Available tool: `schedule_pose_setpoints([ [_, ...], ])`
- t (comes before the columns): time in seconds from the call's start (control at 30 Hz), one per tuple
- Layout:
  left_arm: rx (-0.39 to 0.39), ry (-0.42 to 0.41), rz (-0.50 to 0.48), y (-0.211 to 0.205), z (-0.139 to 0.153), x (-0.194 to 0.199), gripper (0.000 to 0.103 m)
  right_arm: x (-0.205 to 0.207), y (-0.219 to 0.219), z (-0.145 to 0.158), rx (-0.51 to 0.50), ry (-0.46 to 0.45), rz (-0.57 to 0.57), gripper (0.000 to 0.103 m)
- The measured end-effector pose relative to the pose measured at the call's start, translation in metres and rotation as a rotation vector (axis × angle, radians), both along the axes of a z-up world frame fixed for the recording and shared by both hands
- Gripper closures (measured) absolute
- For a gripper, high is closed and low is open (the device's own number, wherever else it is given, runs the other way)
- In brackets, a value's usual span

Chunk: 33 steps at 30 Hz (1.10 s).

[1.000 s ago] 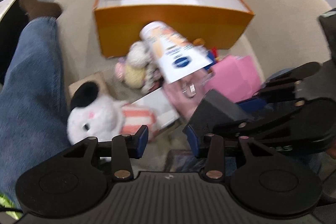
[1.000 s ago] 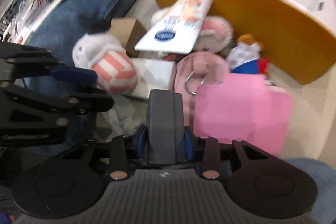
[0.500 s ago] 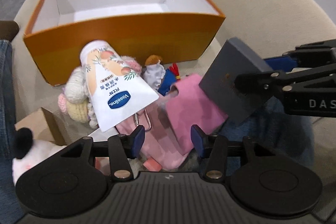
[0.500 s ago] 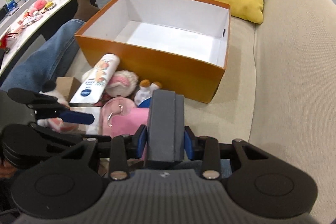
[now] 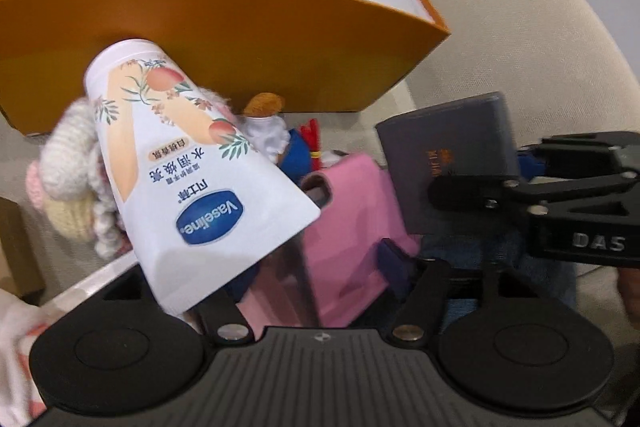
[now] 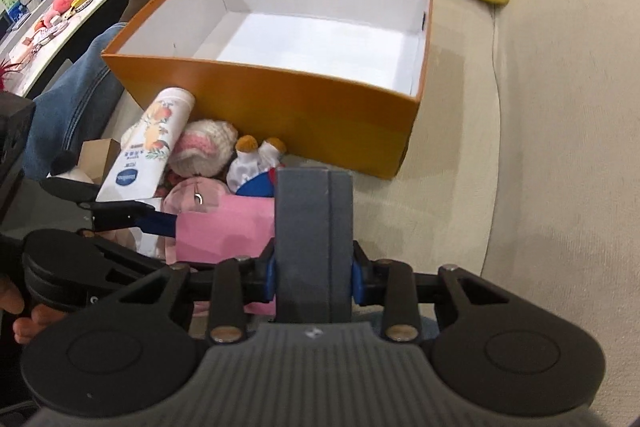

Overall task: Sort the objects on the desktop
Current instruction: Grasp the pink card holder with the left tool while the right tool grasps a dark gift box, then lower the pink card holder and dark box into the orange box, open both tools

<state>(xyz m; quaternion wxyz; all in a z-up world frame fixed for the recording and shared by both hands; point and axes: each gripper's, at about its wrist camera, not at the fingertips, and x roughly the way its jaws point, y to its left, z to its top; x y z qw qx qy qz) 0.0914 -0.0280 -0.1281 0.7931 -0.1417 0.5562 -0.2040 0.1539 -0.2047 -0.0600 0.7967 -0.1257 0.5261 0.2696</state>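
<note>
Meanwhile, we are pinching the stiff, light grey box (image 6: 314,239) by its flat sides in the closing right tool (image 6: 314,277), just before the orange box (image 6: 280,99), while the left tool (image 5: 316,279) is spreading, empty, near the squashy lotion tube (image 5: 188,171).

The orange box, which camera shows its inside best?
The right wrist view: the orange box is seen from above, showing its bare white floor and all four walls. The left wrist view shows mostly its orange front wall and a strip of the white inner walls, not the floor.
</note>
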Motion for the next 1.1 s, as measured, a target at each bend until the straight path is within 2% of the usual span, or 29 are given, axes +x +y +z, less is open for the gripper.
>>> schedule_pose_setpoints([
  [0.1,0.039,-0.055,-0.012,-0.006,0.016,-0.005,0.051,0.003,-0.006,0.001,0.013,0.005,-0.025,0.067],
  [0.17,0.034,-0.082,-0.017,-0.009,0.026,-0.008,0.062,0.003,-0.008,0.001,0.007,0.002,-0.039,0.067],
  [0.27,0.038,-0.13,-0.025,-0.014,0.034,-0.012,0.071,0.001,-0.012,0.002,0.009,0.002,-0.054,0.067],
  [0.37,-0.006,-0.153,-0.017,-0.016,0.045,-0.012,0.081,-0.002,-0.018,0.004,0.026,-0.005,-0.08,0.067],
  [0.43,-0.032,-0.176,-0.024,-0.018,0.053,-0.014,0.084,-0.004,-0.022,0.01,0.036,-0.017,-0.106,0.067],
  [0.67,-0.015,-0.291,-0.037,-0.027,0.094,-0.021,0.085,-0.017,-0.035,0.041,0.075,-0.099,-0.155,0.067],
  [0.8,0.046,-0.365,-0.006,-0.024,0.126,-0.016,0.085,-0.018,-0.037,0.058,0.114,-0.12,-0.169,0.067],
  [1.0,0.129,-0.471,0.06,0.009,0.179,-0.001,0.085,-0.009,-0.009,0.092,0.183,-0.2,-0.118,0.067],
  [1.1,0.163,-0.496,0.09,0.024,0.196,0.017,0.085,0.002,0.016,0.109,0.226,-0.23,-0.075,0.067],
])
